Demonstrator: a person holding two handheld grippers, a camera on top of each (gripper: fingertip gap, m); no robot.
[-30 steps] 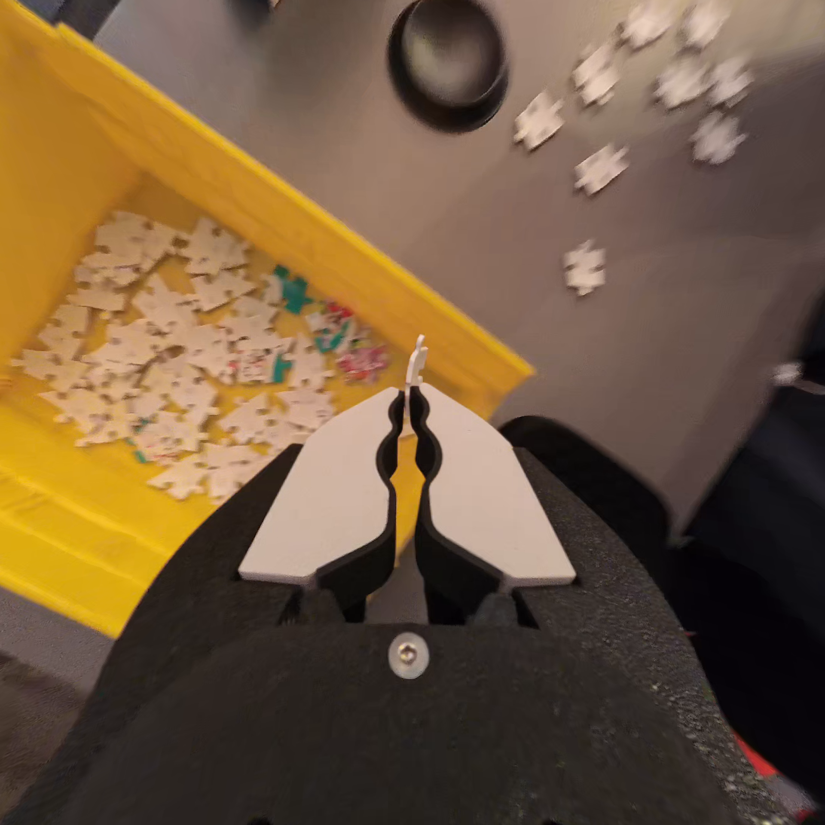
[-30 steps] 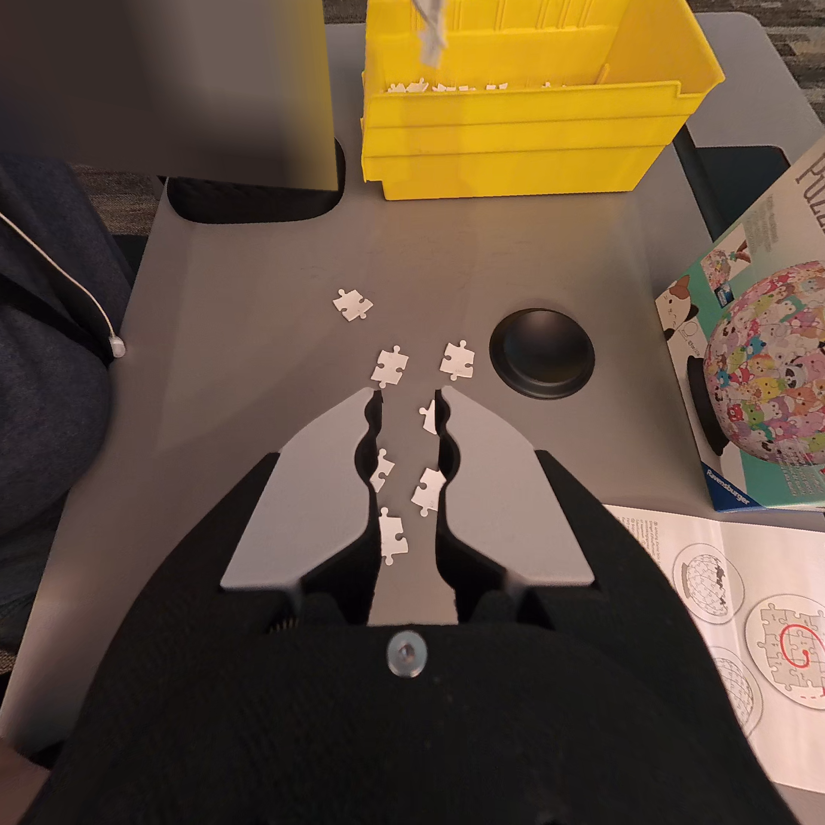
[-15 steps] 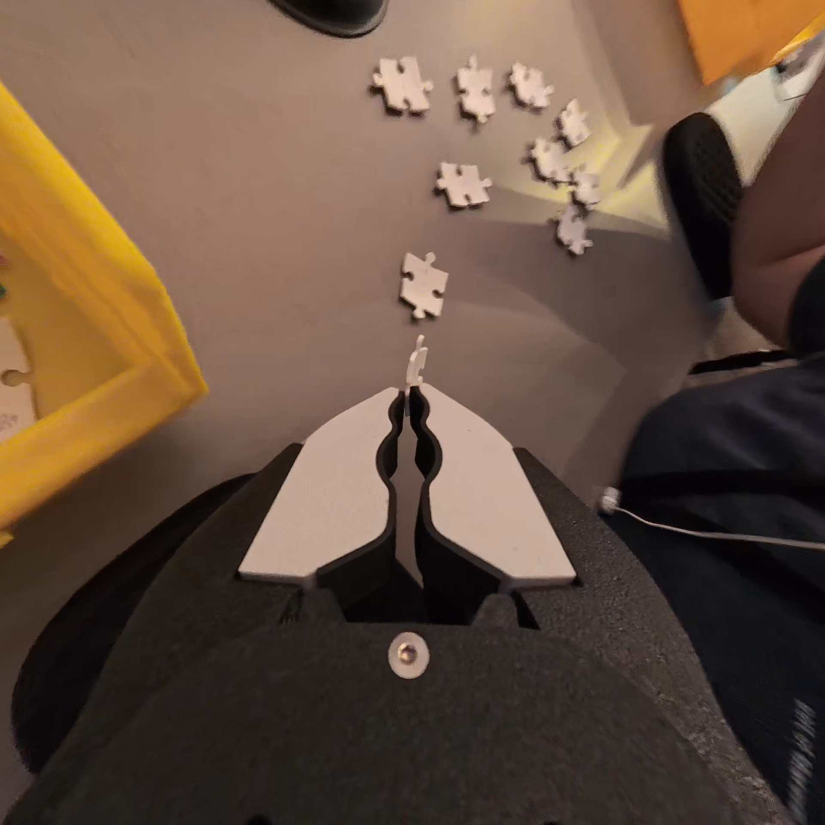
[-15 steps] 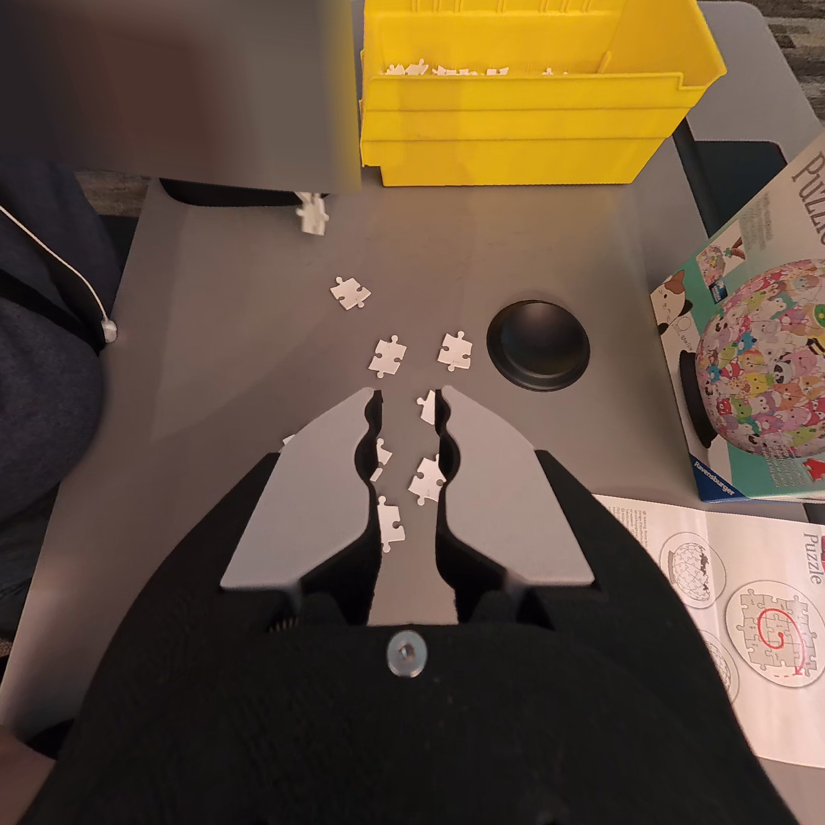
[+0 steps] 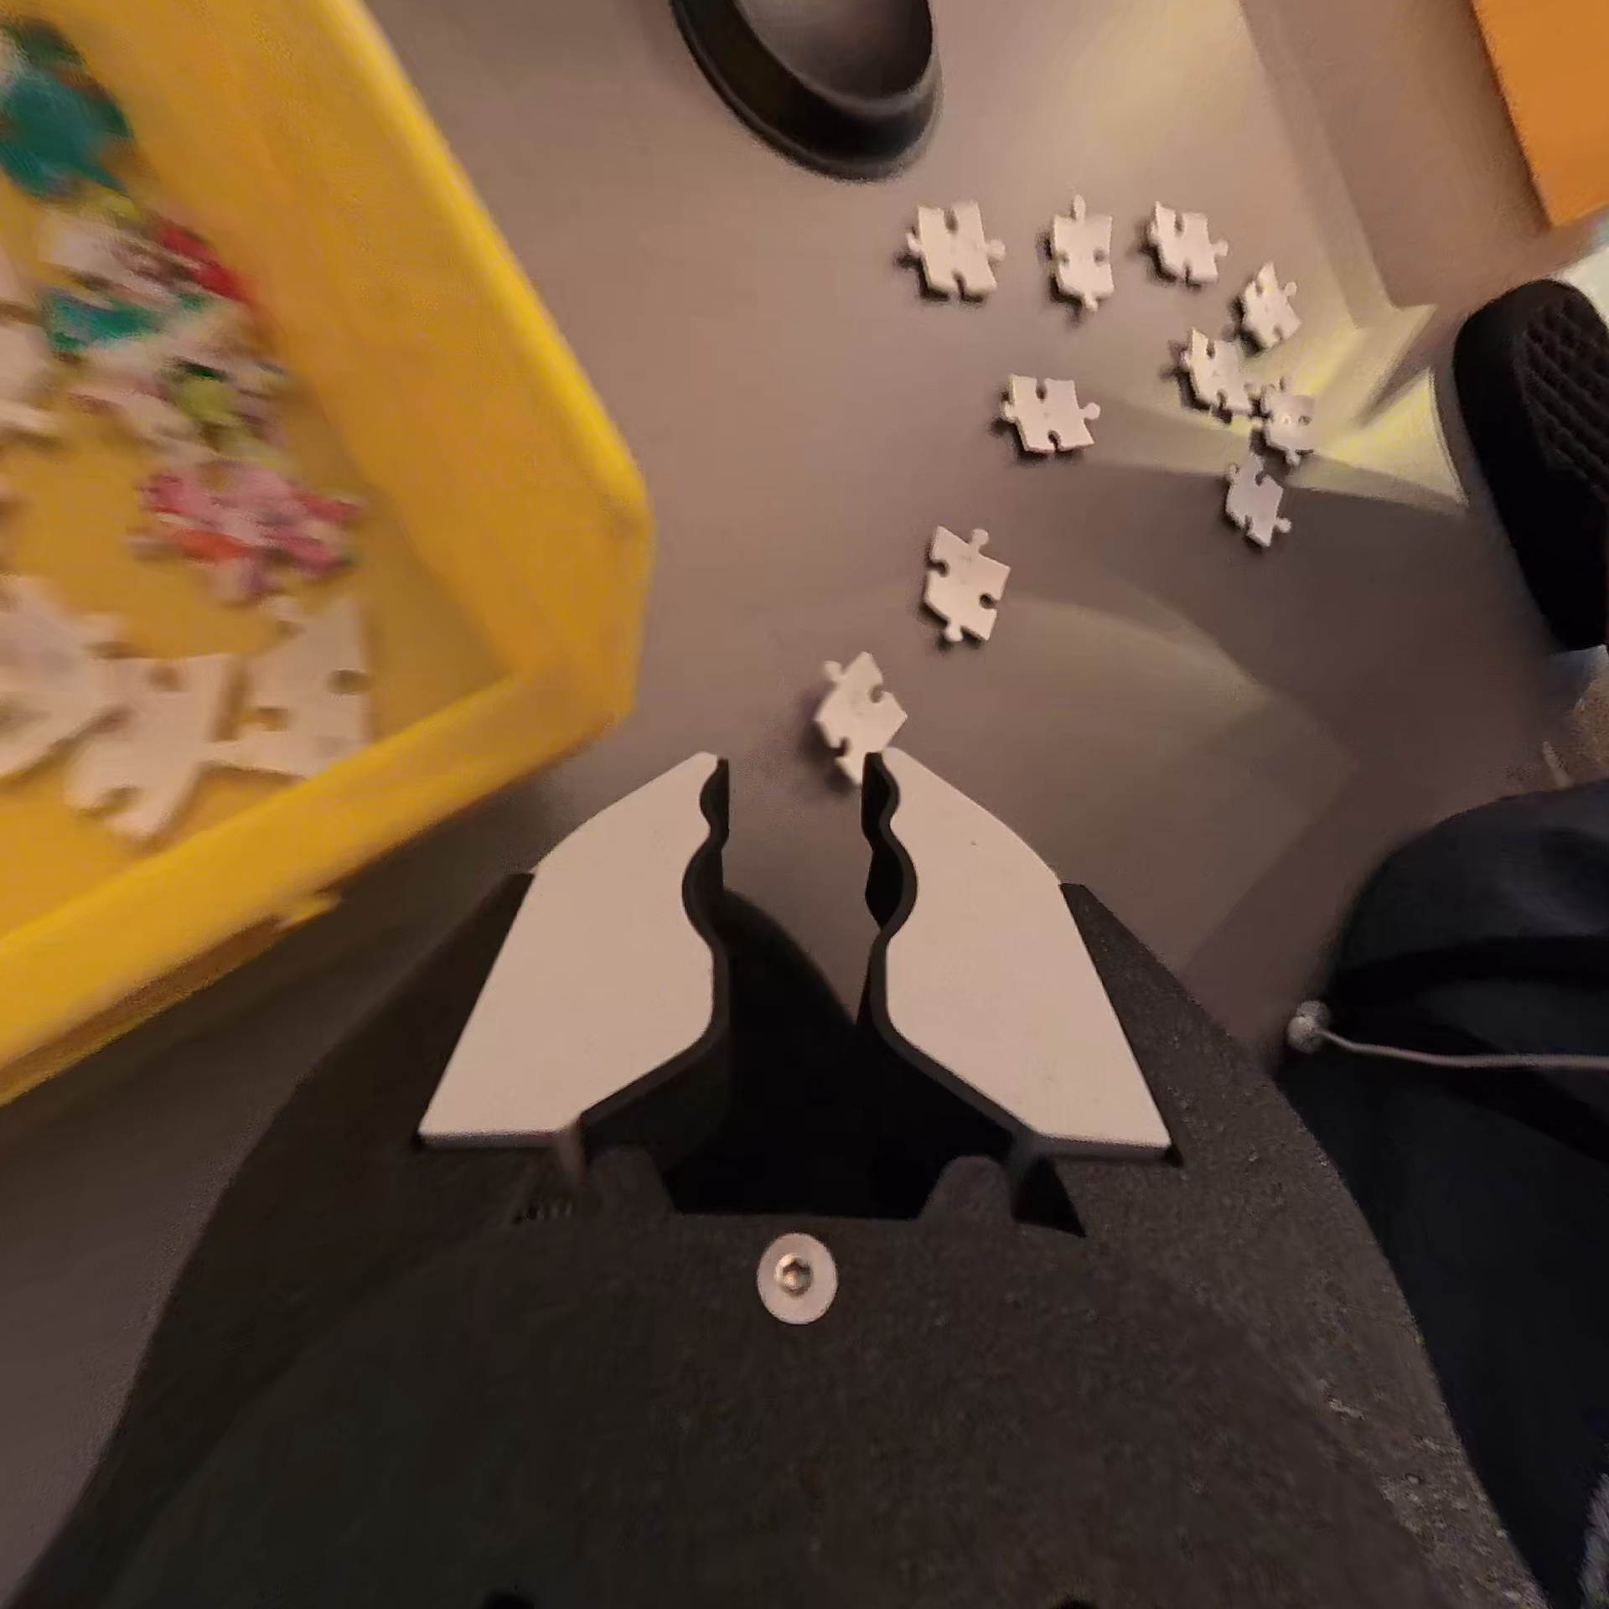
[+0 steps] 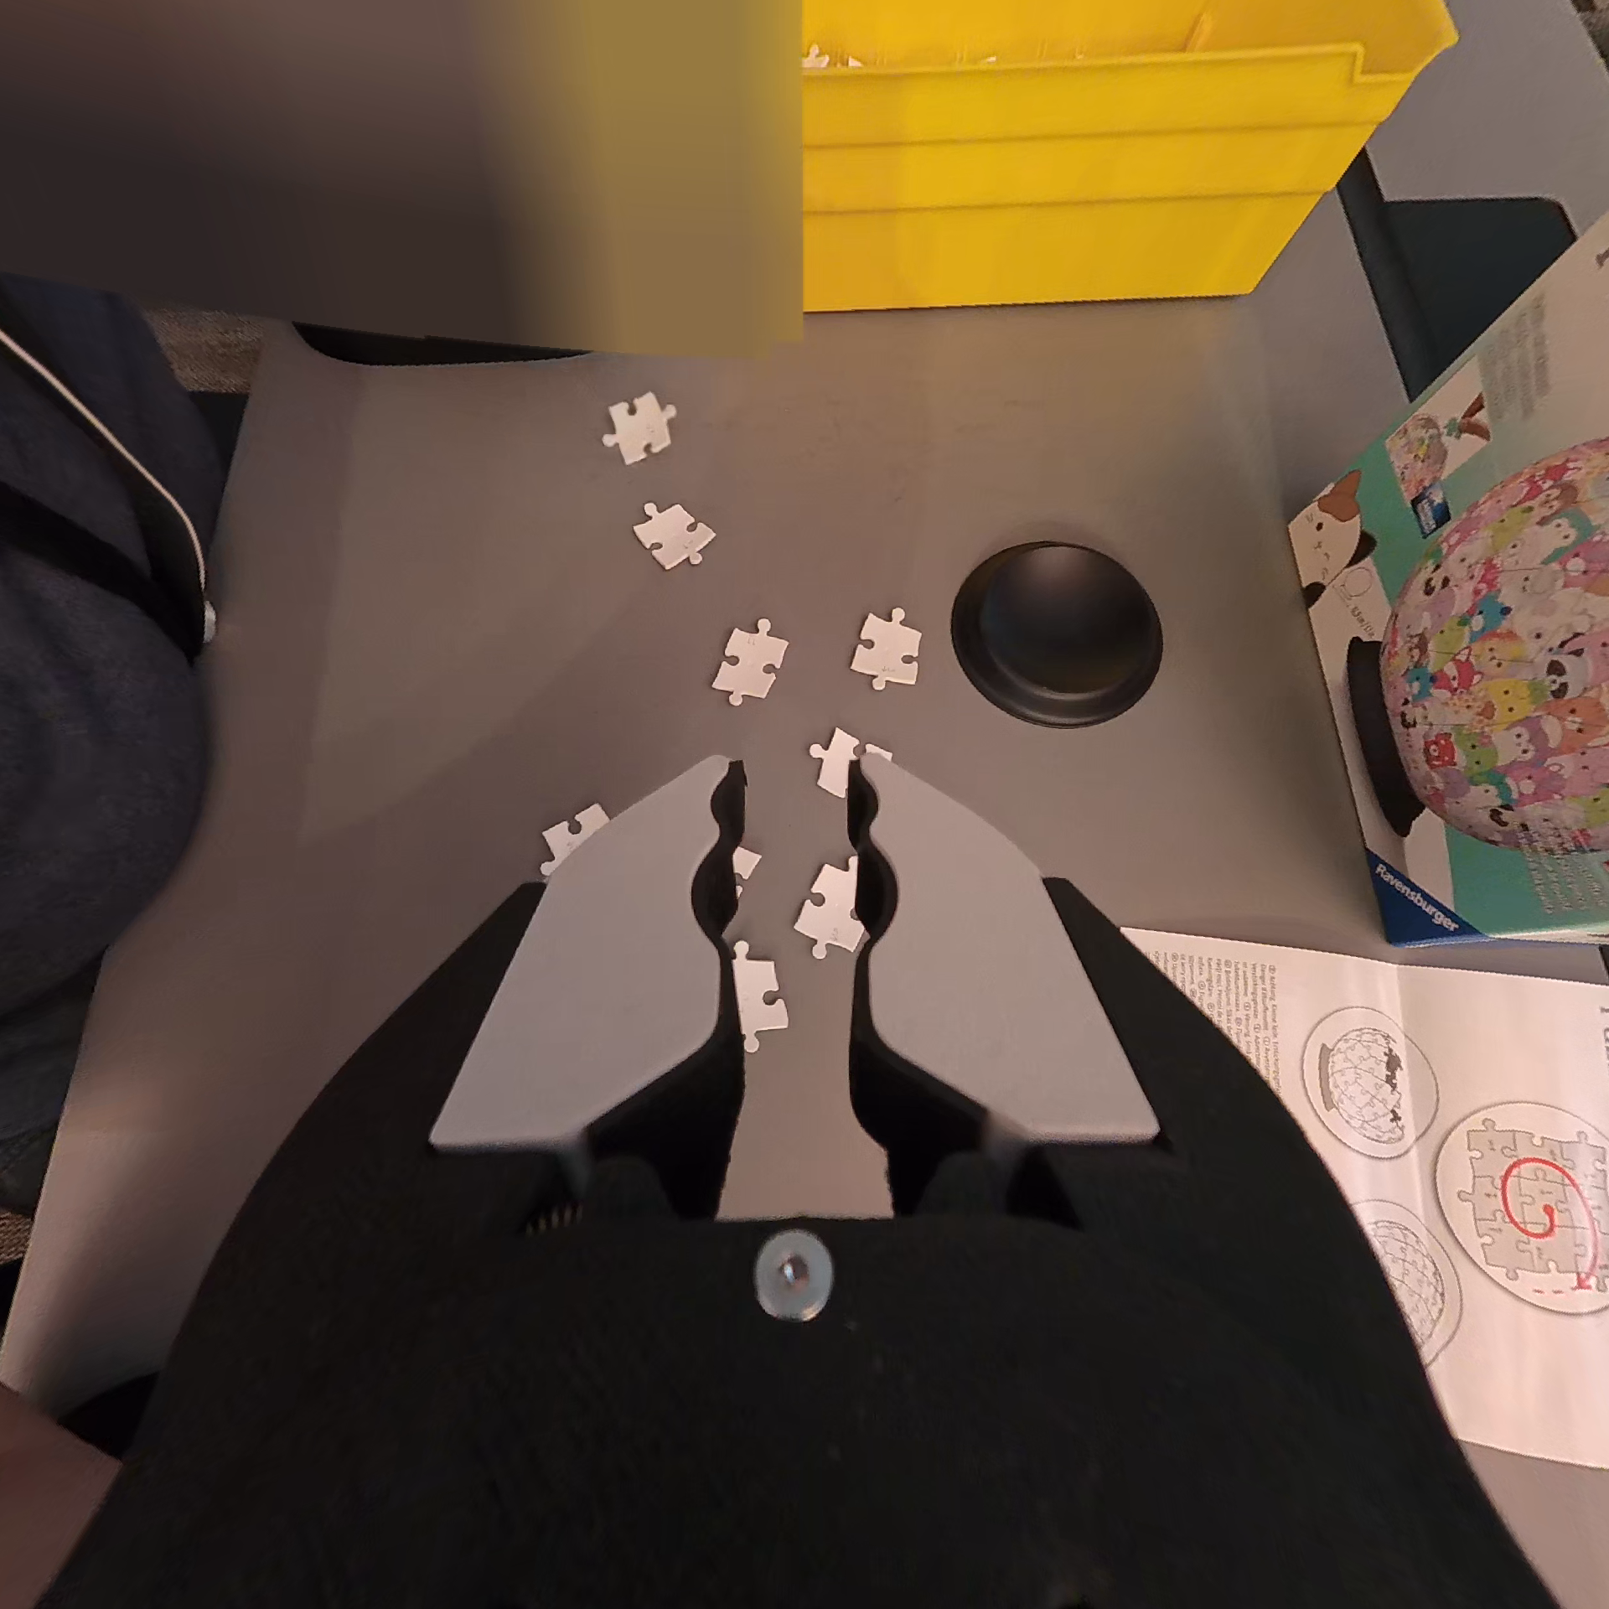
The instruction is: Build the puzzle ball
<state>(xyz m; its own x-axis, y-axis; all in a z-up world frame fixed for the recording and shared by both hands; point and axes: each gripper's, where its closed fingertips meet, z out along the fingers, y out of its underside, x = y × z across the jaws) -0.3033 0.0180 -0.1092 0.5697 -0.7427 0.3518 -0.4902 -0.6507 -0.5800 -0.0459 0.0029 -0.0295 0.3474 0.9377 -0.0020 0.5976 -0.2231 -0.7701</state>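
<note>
My left gripper [image 5: 794, 766] is open and empty, low over the grey table [image 5: 696, 435]. A white puzzle piece [image 5: 858, 714] lies face down just ahead of its right fingertip. Several more white pieces [image 5: 1045, 414] lie in a curved trail beyond it. The same piece shows in the right wrist view [image 6: 640, 427] at the far end of that trail. My right gripper [image 6: 797, 766] is open and empty, hovering over several pieces [image 6: 750, 662]. The black ball stand [image 6: 1056, 644] sits to the right of them and also shows in the left wrist view [image 5: 810, 78].
A yellow bin [image 5: 488, 418] with many loose pieces stands left of my left gripper and shows at the table's far edge in the right wrist view [image 6: 1045, 157]. The puzzle box [image 6: 1480, 653] and an instruction sheet [image 6: 1437, 1175] lie at right. A person's dark sleeve [image 6: 78, 696] is at left.
My left gripper carried a white piece from over the bin to the table, then opened; the piece now lies on the table. My right gripper stayed open and barely moved.
</note>
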